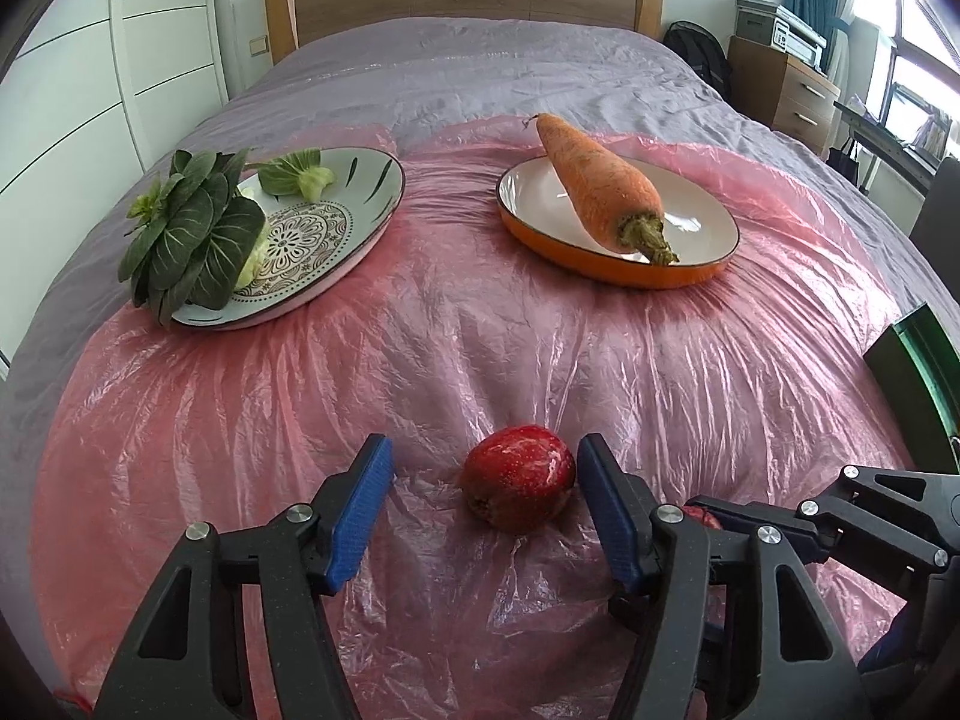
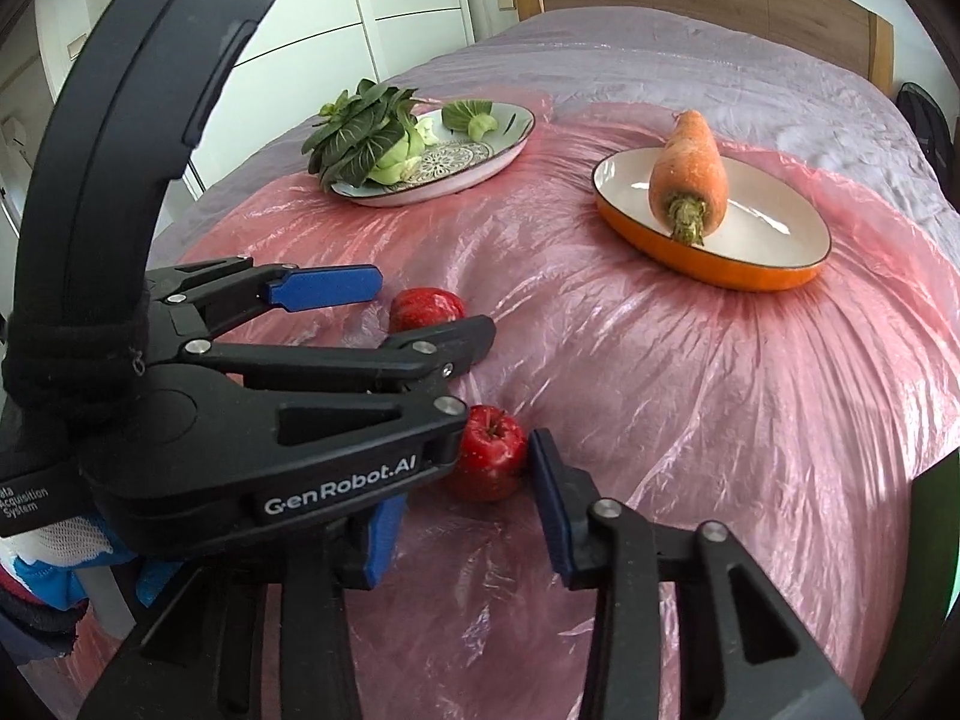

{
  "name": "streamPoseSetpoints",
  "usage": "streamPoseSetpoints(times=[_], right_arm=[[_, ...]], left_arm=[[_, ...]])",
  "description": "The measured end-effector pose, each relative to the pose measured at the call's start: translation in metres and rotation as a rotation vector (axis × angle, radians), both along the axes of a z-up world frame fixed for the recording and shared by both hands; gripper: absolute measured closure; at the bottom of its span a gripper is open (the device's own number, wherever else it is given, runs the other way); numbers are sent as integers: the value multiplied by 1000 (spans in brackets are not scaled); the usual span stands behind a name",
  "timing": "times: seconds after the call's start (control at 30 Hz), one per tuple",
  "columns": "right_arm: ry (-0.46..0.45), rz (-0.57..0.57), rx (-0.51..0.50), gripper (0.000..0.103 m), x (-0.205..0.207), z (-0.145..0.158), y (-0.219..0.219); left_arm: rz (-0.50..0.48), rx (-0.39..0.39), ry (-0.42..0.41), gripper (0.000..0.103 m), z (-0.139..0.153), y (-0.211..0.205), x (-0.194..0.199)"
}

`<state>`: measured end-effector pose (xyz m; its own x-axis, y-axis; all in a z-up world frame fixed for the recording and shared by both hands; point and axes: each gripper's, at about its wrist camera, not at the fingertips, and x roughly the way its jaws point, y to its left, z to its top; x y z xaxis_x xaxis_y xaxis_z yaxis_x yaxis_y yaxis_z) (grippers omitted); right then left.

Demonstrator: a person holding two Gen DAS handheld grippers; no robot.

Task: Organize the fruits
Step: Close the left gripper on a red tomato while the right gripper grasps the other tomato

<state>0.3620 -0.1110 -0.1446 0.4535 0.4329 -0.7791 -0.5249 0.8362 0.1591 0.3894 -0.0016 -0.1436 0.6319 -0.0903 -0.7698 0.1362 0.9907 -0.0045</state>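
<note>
A: Starting with the left gripper (image 1: 483,468): posed how?

B: Tilted steeply down toward the pink sheet (image 1: 450,360), low over it. Open, straddling the left apple (image 1: 519,480). Touching or all but touching that fruit with the right-side pad (image 1: 600,510); clear of it with the other pad (image 1: 363,510).

A: And seen from the right wrist?

B: Reaching in from the picture's left, black curved handle (image 2: 120,120) arching above, a glove (image 2: 54,546) just visible underneath. Lying across the front of the right gripper (image 2: 477,450) and hiding part of it.

A: Posed how, that right gripper?

B: Also angled well downward, just beside the left one, almost parallel to it. Set around the right apple (image 2: 492,456), stem up, resting on the sheet. Meeting the fruit's edge with the pad on the picture's right (image 2: 549,498). Impossible to tell about the opposite pad (image 2: 384,540), tip hidden behind the left gripper. So, gripping or merely straddling: cannot tell.

A: Where exactly, the two apples?

B: Both on the sheet at the near end of the bed (image 1: 480,60), near each other, not touching.

A: Farther back?

B: To the left, a patterned plate (image 1: 372,180) carrying leafy greens (image 1: 192,228). To the right, an orange dish (image 1: 696,222) holding a carrot (image 1: 600,180), thin end propped past the far rim. Both well apart from the apples and grippers.
</note>
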Motion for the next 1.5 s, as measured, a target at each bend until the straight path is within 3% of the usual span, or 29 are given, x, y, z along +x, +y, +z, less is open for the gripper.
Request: streamPoseSetpoints(times=[0.4,0.57,0.8,1.5], right_arm=[[12,1,2,48,5,-18,-1],[15,0,9,50,7,-20,-1],[9,-5,-1,58,2,-16,-2],[21,-7,18,59,-6,6,1]], left_arm=[[-26,43,-1,60,-18,-10,-2],[-48,45,-10,71,-18,-12,-3],[-54,37,-30,72,-12,-11,-8],[15,10,-85,72,32,16,-33]])
